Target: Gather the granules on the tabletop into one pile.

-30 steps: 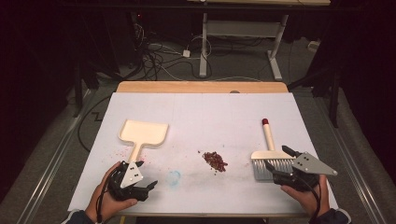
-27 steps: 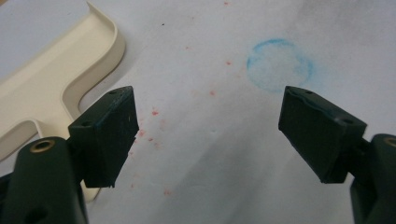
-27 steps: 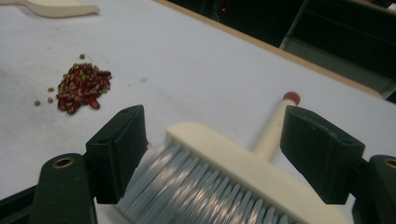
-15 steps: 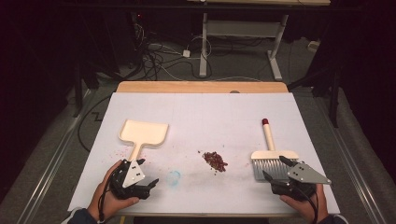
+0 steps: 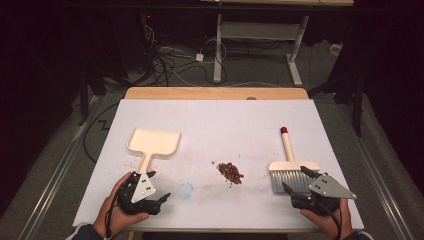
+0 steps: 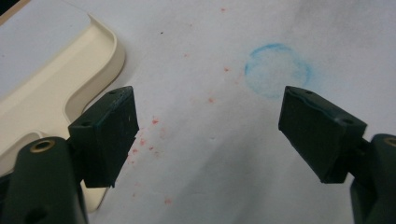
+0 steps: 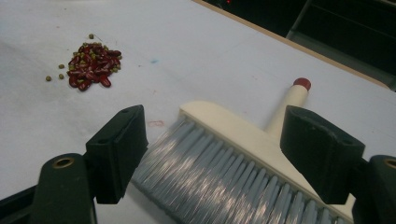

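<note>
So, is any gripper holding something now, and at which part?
Nothing is held. The left gripper is open beside the dustpan handle; the right gripper is open around the brush bristles, not closed on them.

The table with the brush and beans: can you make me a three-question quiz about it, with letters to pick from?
1. Where is the bean pile?
A. between the dustpan and the brush
B. inside the dustpan
C. under the brush

2. What colour is the tip of the brush handle?
A. blue
B. red
C. green

3. How are the right gripper's jaws?
A. shut on the brush
B. shut on a bean
C. open

Answers:
1. A, the high view shows the pile on bare table between the two.
2. B, the handle's far end has a red cap.
3. C, the right gripper view shows its jaws wide apart by the bristles.
</note>
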The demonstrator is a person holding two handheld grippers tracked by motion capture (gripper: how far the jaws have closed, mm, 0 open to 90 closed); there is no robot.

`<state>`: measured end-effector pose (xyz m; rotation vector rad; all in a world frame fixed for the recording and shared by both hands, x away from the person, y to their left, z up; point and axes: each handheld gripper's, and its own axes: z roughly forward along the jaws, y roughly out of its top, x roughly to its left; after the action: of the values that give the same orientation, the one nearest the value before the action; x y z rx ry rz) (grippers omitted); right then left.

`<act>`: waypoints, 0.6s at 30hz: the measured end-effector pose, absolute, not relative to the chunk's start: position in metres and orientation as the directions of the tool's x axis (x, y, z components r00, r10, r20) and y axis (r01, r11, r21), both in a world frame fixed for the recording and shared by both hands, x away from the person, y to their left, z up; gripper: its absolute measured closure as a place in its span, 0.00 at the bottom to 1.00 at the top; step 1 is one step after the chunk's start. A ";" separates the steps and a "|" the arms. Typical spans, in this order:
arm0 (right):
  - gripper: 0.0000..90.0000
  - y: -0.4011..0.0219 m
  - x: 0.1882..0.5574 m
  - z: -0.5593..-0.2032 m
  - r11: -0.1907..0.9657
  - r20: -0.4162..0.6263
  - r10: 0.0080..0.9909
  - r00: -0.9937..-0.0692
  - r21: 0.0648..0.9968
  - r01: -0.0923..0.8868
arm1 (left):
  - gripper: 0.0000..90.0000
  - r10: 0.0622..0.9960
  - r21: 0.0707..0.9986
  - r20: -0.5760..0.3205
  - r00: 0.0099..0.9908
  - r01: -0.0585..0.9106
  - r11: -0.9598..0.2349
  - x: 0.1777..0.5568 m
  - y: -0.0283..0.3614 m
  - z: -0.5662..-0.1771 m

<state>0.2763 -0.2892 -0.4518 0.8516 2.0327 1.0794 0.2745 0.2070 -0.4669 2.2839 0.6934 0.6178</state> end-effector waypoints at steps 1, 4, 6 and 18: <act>0.26 -0.289 0.277 -0.452 0.442 -0.254 0.789 -0.560 0.867 0.230 | 0.21 0.620 0.703 0.238 0.748 0.307 -0.641 0.275 0.207 -0.467; 0.26 -0.290 0.278 -0.452 0.446 -0.261 0.792 -0.553 0.864 0.232 | 0.21 0.615 0.699 0.238 0.751 0.308 -0.646 0.274 0.206 -0.468; 0.26 -0.290 0.278 -0.452 0.440 -0.253 0.796 -0.551 0.866 0.238 | 0.21 0.614 0.696 0.240 0.752 0.308 -0.649 0.274 0.206 -0.468; 0.26 -0.287 0.279 -0.451 0.446 -0.262 0.788 -0.558 0.867 0.223 | 0.21 0.617 0.691 0.240 0.750 0.315 -0.651 0.273 0.207 -0.469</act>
<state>0.2792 -0.2871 -0.4513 0.8440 2.0270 1.0788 0.2735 0.2072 -0.4688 2.3044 0.6960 0.6144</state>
